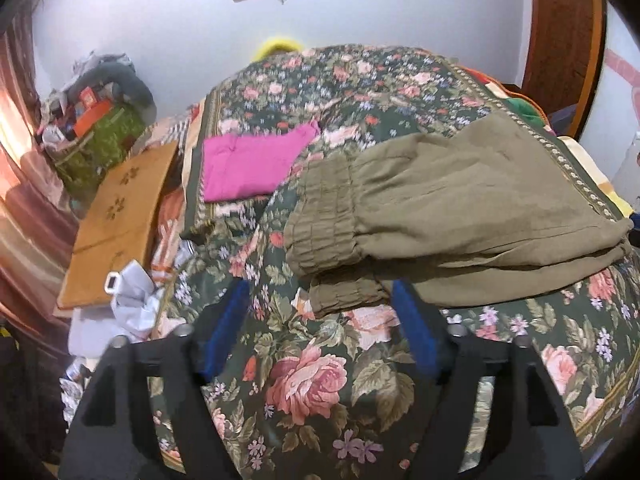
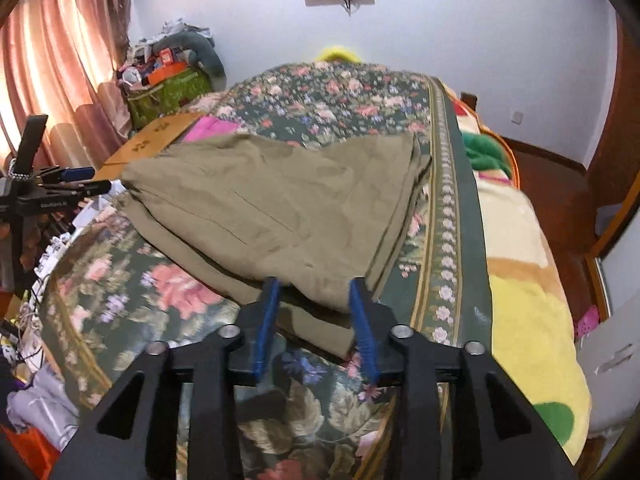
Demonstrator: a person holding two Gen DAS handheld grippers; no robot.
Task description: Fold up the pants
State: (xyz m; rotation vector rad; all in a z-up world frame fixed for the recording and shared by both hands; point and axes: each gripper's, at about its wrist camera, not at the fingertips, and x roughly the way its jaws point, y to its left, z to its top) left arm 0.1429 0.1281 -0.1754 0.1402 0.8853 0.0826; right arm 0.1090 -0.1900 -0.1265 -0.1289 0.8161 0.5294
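Pants [image 1: 460, 204]: olive, folded, flat on floral bedspread [image 1: 312, 380].
Left gripper [image 1: 320, 308]: jaws wide apart, waistband corner between, untouched.
Right gripper [image 2: 314, 292]: jaws apart, straddling pants edge, no clamp.

Pants [image 1: 460, 200]: plain olive-khaki, waistband same shade. Bedspread [image 1: 312, 380]: dark green w/ pink roses, small lilac + white flowers, sage leaves; border strip w/ pale flower row on green. Folded cloth [image 1: 248, 164]: solid magenta. Blanket [image 2: 528, 280]: pale yellow w/ tan, green, red patches. Curtain [image 2: 60, 60]: pink-salmon. Box [image 1: 116, 216]: tan cardboard w/ dark flower marks. Bag [image 1: 100, 148]: lime green, patterned. Wall [image 1: 400, 8]: white. Pads [image 2: 362, 320]: blue; gripper bodies black.
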